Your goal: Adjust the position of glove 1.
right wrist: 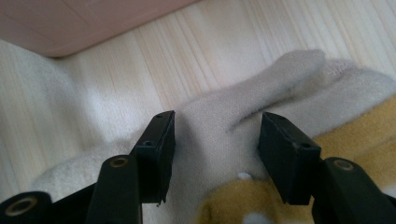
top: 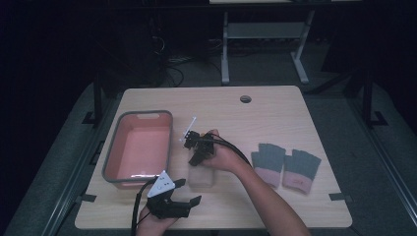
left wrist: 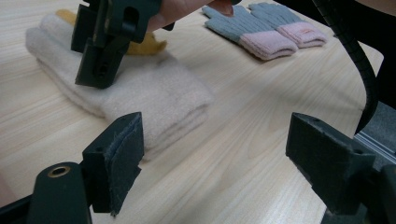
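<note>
Cream garment: right tool, jaws wide astride a fold, should descend squarely before closing. Left tool waits wide, empty.

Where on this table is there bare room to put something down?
The far strip around the round hole is bare, as is the near edge below the grey-and-pink gloves. It is crowded between the pink bin and the cream gloves.

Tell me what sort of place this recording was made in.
Probably a lab or workshop set up for recording: a light wooden table with a cable hole, a second desk frame behind, and loose cables on the dark floor.
</note>
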Demonstrator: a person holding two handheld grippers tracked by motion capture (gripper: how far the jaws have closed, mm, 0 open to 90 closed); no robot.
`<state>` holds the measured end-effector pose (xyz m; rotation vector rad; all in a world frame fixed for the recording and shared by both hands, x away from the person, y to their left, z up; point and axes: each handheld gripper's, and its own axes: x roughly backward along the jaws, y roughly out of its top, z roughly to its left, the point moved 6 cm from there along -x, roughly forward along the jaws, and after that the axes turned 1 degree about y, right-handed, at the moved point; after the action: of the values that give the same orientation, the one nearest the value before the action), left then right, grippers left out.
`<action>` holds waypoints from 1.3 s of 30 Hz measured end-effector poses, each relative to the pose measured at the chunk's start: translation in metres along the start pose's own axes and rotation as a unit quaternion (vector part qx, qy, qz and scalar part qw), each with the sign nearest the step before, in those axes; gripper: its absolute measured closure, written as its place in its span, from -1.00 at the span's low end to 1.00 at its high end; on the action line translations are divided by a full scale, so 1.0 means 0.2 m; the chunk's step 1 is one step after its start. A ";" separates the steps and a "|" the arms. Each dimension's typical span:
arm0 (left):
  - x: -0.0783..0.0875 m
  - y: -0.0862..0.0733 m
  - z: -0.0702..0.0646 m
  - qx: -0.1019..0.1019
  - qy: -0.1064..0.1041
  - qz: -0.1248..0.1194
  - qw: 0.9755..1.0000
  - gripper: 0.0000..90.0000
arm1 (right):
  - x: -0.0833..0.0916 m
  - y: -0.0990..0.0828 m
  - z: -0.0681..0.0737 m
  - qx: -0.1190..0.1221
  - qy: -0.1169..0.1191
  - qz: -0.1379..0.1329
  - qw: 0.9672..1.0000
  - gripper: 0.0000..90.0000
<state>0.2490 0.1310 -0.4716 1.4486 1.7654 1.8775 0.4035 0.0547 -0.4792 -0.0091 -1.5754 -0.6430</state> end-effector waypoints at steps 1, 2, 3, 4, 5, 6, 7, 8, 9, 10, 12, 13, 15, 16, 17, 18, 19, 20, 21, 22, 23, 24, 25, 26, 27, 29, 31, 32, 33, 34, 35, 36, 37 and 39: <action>0.00 0.00 0.00 0.001 -0.001 -0.001 1.000 -0.57 | 0.00 0.00 0.00 0.001 0.000 0.001 1.000 0.01; 0.00 0.00 0.00 0.002 -0.002 -0.002 1.000 -0.57 | 0.00 -0.01 0.00 0.004 -0.002 0.004 1.000 0.02; 0.00 0.00 -0.01 0.000 -0.002 -0.002 1.000 -0.57 | 0.01 -0.02 -0.01 0.005 -0.004 0.005 1.000 0.02; 0.00 0.00 -0.01 0.000 -0.002 -0.002 1.000 -0.57 | 0.01 -0.02 -0.01 0.005 -0.004 0.005 1.000 0.02; 0.00 0.00 -0.01 0.001 -0.002 -0.002 1.000 -0.57 | 0.01 -0.03 -0.01 0.003 -0.003 0.006 1.000 0.02; 0.00 0.00 -0.01 0.002 -0.003 -0.002 1.000 -0.57 | 0.02 -0.04 -0.01 0.002 -0.001 0.007 1.000 0.02; 0.00 0.00 -0.01 0.002 -0.003 -0.001 1.000 -0.57 | 0.03 -0.06 -0.02 -0.002 -0.002 0.005 1.000 0.02; 0.00 0.00 -0.01 0.001 -0.003 0.000 1.000 -0.57 | 0.03 -0.06 -0.02 -0.002 -0.002 0.005 1.000 0.02; -0.01 0.00 -0.01 0.003 -0.005 0.000 1.000 -0.57 | 0.03 -0.07 -0.02 -0.004 -0.001 0.005 1.000 0.02; -0.01 0.00 -0.01 0.002 -0.006 0.001 1.000 -0.57 | 0.04 -0.08 -0.02 -0.007 -0.002 0.006 1.000 0.02; -0.01 0.01 -0.02 0.003 -0.006 0.001 1.000 -0.57 | 0.05 -0.10 -0.03 -0.013 -0.004 0.007 1.000 0.02; -0.02 0.01 -0.02 0.001 -0.007 0.002 1.000 -0.57 | 0.05 -0.11 -0.04 -0.010 -0.004 0.006 1.000 0.02; -0.02 0.01 -0.02 0.001 -0.009 0.003 1.000 -0.57 | 0.06 -0.14 -0.04 -0.011 -0.002 0.006 1.000 0.02; -0.03 0.01 -0.03 0.001 -0.012 0.005 1.000 -0.57 | 0.07 -0.15 -0.04 -0.012 0.000 0.005 1.000 0.01; -0.04 0.01 -0.03 0.002 -0.014 0.007 1.000 -0.57 | 0.08 -0.17 -0.05 -0.012 0.002 0.005 1.000 0.01; -0.04 0.01 -0.03 0.002 -0.014 0.007 1.000 -0.57 | 0.08 -0.17 -0.05 -0.012 0.002 0.005 1.000 0.01; -0.04 0.01 -0.04 0.004 -0.016 0.008 1.000 -0.57 | 0.09 -0.19 -0.06 -0.017 0.002 0.007 1.000 0.01; -0.04 0.01 -0.04 0.004 -0.016 0.008 1.000 -0.57 | 0.09 -0.19 -0.06 -0.017 0.002 0.007 1.000 0.01; -0.05 0.01 -0.04 0.003 -0.016 0.008 1.000 -0.57 | 0.09 -0.21 -0.07 -0.016 0.001 0.007 1.000 0.01; -0.06 0.01 -0.04 0.001 -0.015 0.010 1.000 -0.57 | 0.10 -0.22 -0.07 -0.018 0.000 0.007 1.000 0.01; -0.07 0.01 -0.04 0.000 -0.016 0.011 1.000 -0.57 | 0.10 -0.23 -0.08 -0.020 0.000 0.006 1.000 0.01; -0.08 0.01 -0.04 -0.002 -0.016 0.017 1.000 -0.57 | 0.11 -0.24 -0.08 -0.021 0.000 0.006 1.000 0.01; -0.09 0.01 -0.05 -0.005 -0.015 0.018 1.000 -0.57 | 0.12 -0.26 -0.09 -0.024 0.000 0.006 1.000 0.01; -0.09 0.01 -0.05 -0.005 -0.015 0.018 1.000 -0.57 | 0.12 -0.26 -0.09 -0.024 0.000 0.006 1.000 0.01; -0.11 0.01 -0.05 -0.011 -0.012 0.023 1.000 -0.57 | 0.12 -0.28 -0.09 -0.027 -0.002 0.006 1.000 0.00; -0.12 0.01 -0.04 -0.013 -0.008 0.029 0.999 -0.57 | 0.13 -0.30 -0.10 -0.034 -0.003 0.002 0.999 -0.01; -0.13 0.01 -0.03 -0.007 -0.008 0.030 0.999 -0.57 | 0.14 -0.30 -0.09 -0.047 0.001 -0.011 0.999 -0.05; -0.13 0.01 -0.03 -0.007 -0.008 0.030 0.999 -0.57 | 0.15 -0.31 -0.09 -0.052 0.002 -0.017 0.998 -0.08; -0.13 0.01 -0.02 -0.008 -0.007 0.030 0.999 -0.57 | 0.15 -0.31 -0.09 -0.052 0.002 -0.017 0.998 -0.08; -0.14 0.02 -0.02 -0.003 -0.007 0.031 1.000 -0.57 | 0.17 -0.31 -0.09 -0.058 0.004 -0.026 0.998 -0.10; -0.15 0.03 -0.02 0.001 -0.009 0.034 0.999 -0.57 | 0.19 -0.33 -0.08 -0.069 0.010 -0.042 0.997 -0.13; -0.15 0.03 -0.02 0.001 -0.009 0.034 0.999 -0.57 | 0.19 -0.33 -0.08 -0.069 0.010 -0.042 0.997 -0.13; -0.15 0.03 -0.02 0.000 -0.010 0.034 0.999 -0.57 | 0.21 -0.35 -0.08 -0.084 0.006 -0.055 0.995 -0.14; -0.17 0.05 -0.03 0.004 -0.016 0.036 0.999 -0.57 | 0.23 -0.36 -0.08 -0.093 0.005 -0.064 0.994 -0.15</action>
<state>0.2659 0.1017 -0.4797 1.5573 1.7299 1.8724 0.3842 -0.0295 -0.4657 -0.0437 -1.5101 -0.8879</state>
